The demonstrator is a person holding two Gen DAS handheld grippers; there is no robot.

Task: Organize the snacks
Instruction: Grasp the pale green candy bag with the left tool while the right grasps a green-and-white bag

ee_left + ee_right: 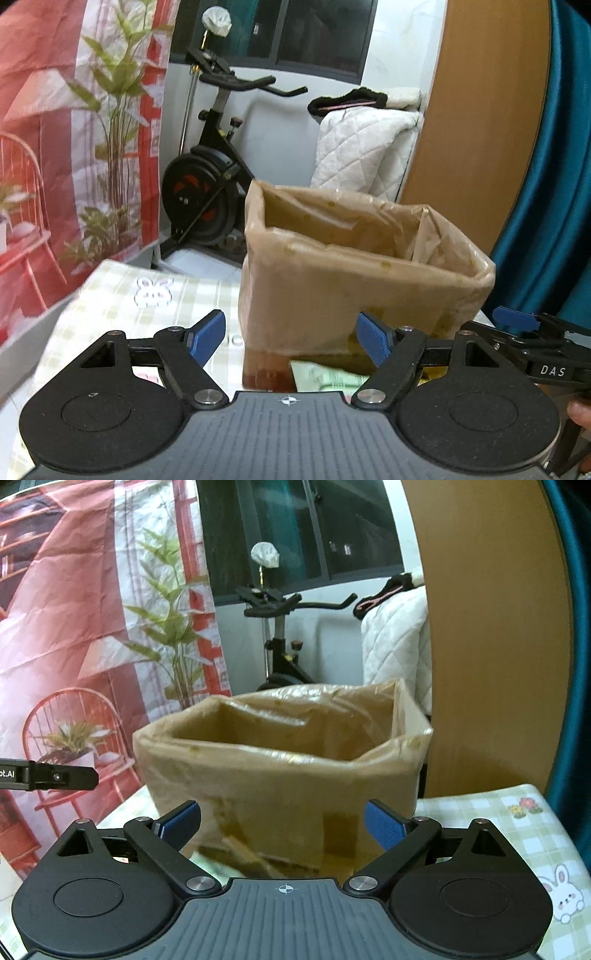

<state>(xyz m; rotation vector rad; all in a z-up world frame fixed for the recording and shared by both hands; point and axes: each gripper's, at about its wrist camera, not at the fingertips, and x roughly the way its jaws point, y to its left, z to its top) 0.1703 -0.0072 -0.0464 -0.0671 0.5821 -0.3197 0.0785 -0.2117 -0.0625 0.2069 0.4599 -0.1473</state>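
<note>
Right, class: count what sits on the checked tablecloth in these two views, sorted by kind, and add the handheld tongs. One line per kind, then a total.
Cardboard boxes lined with plastic: 1
Green snack packets, partly hidden below the left tongs: 1
Tongs, both open and empty: 2, left tongs and right tongs
Total: 4

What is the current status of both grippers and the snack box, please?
Left gripper open, empty. Right gripper open, empty. Plastic-lined cardboard box upright ahead; green snack packet at its base. Nothing blocking.

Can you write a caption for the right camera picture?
Open hand-held gripper facing a plastic-lined cardboard box on the checked table.
</note>
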